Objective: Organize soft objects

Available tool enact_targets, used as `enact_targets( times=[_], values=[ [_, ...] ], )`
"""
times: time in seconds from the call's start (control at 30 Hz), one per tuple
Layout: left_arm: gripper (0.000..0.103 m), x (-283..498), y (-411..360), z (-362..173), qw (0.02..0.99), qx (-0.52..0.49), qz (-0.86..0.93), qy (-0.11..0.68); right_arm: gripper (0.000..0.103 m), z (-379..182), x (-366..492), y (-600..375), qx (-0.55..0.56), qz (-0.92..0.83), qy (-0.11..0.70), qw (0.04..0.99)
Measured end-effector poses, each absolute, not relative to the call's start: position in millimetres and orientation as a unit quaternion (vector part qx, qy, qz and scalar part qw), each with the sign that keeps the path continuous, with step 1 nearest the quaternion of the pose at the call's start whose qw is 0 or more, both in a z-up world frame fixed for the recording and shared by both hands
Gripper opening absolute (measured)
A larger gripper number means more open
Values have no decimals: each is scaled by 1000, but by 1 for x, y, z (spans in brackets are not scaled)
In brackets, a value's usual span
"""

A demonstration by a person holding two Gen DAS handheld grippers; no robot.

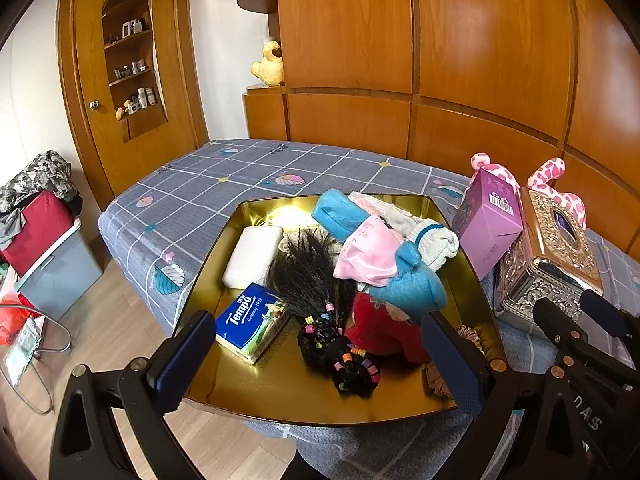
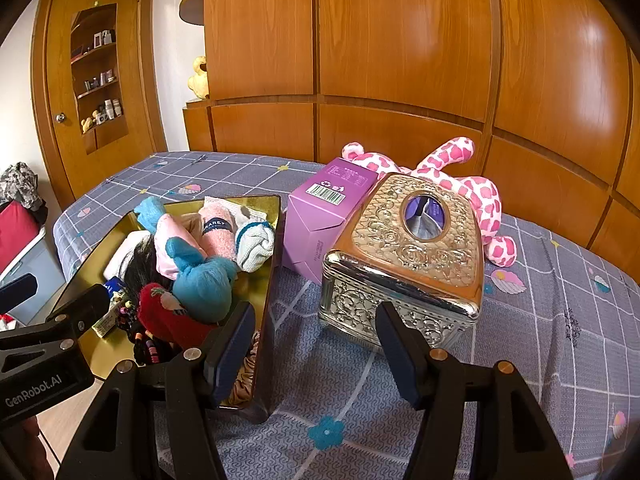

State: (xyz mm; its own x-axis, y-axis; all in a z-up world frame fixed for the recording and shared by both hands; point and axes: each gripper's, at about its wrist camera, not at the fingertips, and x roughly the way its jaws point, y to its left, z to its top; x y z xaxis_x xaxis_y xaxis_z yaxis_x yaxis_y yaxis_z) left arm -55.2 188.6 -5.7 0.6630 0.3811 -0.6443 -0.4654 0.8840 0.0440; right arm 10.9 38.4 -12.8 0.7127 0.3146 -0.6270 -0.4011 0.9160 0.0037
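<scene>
A gold tray [image 1: 280,396] lies on the bed and holds soft things: a blue plush [image 1: 408,284], a pink cloth [image 1: 368,252], a white sock [image 1: 432,240], a red plush [image 1: 384,328], a black wig with hair ties [image 1: 316,280], a white pad [image 1: 252,256] and a Tempo tissue pack [image 1: 252,324]. My left gripper [image 1: 316,360] is open and empty over the tray's near edge. My right gripper [image 2: 316,344] is open and empty above the bedsheet, in front of the ornate tissue box [image 2: 408,256]. A pink spotted plush [image 2: 460,180] lies behind that box.
A purple carton [image 2: 320,220] stands between the tray [image 2: 264,280] and the tissue box. A brown scrunchie [image 2: 244,380] sits in the tray's near right corner. Wooden wardrobe panels [image 2: 400,60] back the bed. A storage bin with clothes [image 1: 44,248] stands on the floor at left.
</scene>
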Motion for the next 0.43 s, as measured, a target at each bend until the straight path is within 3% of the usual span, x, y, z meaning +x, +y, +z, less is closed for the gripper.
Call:
enact_targets(
  times=[0.43],
  values=[
    [103, -58, 186, -4, 917, -60, 215, 330, 63, -11, 12, 33, -56, 186, 321, 927]
  ],
)
